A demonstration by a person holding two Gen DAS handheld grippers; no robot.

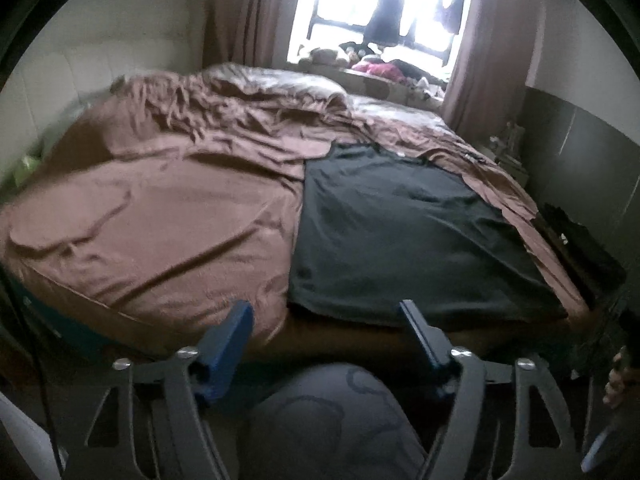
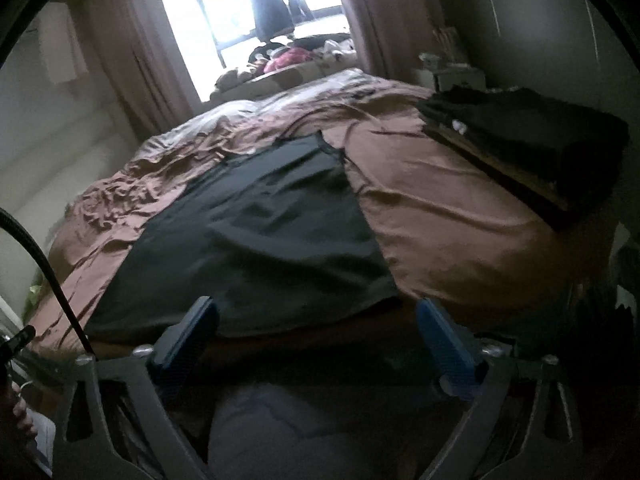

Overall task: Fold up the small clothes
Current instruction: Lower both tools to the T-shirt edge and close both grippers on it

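A dark green garment [image 1: 404, 232] lies spread flat on the brown bed sheet [image 1: 168, 216], reaching the bed's near edge. It also shows in the right wrist view [image 2: 256, 240]. My left gripper [image 1: 326, 312] is open and empty, held just before the garment's near hem, above the bed edge. My right gripper [image 2: 316, 312] is open and empty, also just short of the near hem. Neither gripper touches the cloth.
A stack of dark folded clothes [image 2: 528, 136] lies on the bed's right side. Rumpled brown bedding [image 1: 224, 104] covers the far left part. A window sill with clutter [image 1: 376, 68] is behind the bed. A person's knee [image 1: 332, 416] is below the grippers.
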